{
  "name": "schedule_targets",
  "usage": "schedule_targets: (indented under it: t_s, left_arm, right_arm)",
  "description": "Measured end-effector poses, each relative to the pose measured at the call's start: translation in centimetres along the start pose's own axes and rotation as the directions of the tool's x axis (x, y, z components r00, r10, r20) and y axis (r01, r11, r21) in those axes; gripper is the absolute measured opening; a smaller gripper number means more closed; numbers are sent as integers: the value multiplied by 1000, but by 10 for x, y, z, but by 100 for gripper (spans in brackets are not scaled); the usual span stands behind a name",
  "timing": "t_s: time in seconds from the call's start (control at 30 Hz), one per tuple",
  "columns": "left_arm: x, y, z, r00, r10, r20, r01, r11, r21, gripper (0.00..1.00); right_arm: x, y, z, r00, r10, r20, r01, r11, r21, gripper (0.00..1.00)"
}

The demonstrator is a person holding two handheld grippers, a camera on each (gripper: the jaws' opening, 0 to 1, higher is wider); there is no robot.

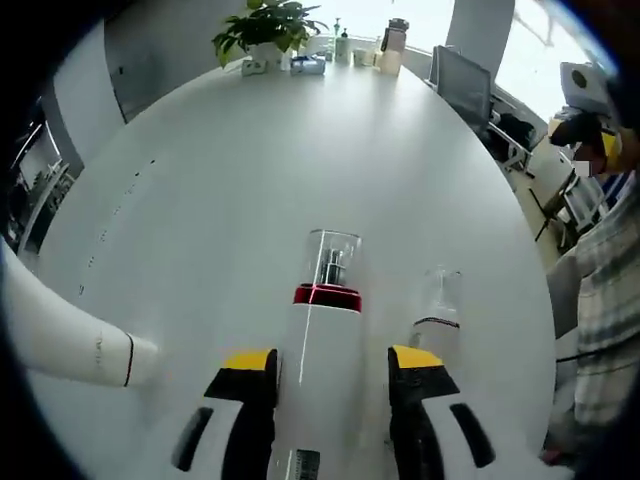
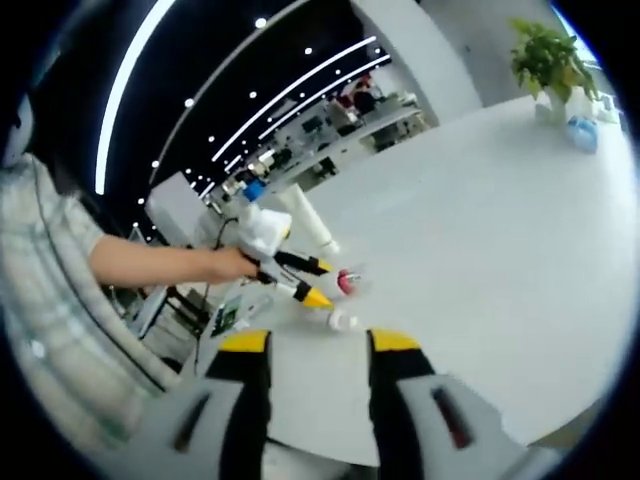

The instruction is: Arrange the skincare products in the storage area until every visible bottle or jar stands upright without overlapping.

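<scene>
Yellow-tipped left gripper jaws clenched round smooth white cylindrical pump bottle; right gripper released.

1 pump bottle, 1 small clear bottle, 1 white tube, 1 plant.

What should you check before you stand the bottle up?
1. Left gripper around the white pump bottle: ok, a jaw on each side, bottle between them.
2. Bottle upright: not ok, in the right gripper view it lies tipped, red band sideways.
3. Clear cap on: ok.
4. Room beside it: not ok, a small clear bottle lies close to the right jaw.
5. White tube upright: not ok, it lies flat.
6. Right gripper free: ok, open with nothing between its jaws.
</scene>
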State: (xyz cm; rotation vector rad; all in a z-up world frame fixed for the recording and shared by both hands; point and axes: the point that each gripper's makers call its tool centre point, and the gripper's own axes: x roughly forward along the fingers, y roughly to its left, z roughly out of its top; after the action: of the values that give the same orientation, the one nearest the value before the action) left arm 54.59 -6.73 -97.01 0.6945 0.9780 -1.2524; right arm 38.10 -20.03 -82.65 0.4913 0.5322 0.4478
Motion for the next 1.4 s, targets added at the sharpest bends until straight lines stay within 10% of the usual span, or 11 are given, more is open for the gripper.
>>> schedule_targets:
  t_s: [0.43, 0.7, 1.17, 1.4]
  left_arm:
    - [6, 12, 1, 999, 39, -6, -39, 999, 21, 31]
    - [5, 17, 2, 996, 79, 41, -73, 988, -136, 28]
    - [-13, 5, 1, 978, 62, 200, 36, 891, -452, 27]
    - [-44, -4, 10, 922, 92, 377, 159, 796, -584, 27]
  right_arm:
    - [-9, -14, -6, 1000, -16, -7, 16, 1000, 20, 35]
    - [-13, -14, -17, 1000, -21, -16, 22, 999, 40, 35]
    - [-7, -8, -15, 1000, 12, -20, -12, 999, 33, 34]
    - [3, 6, -20, 998, 57, -36, -56, 998, 29, 34]
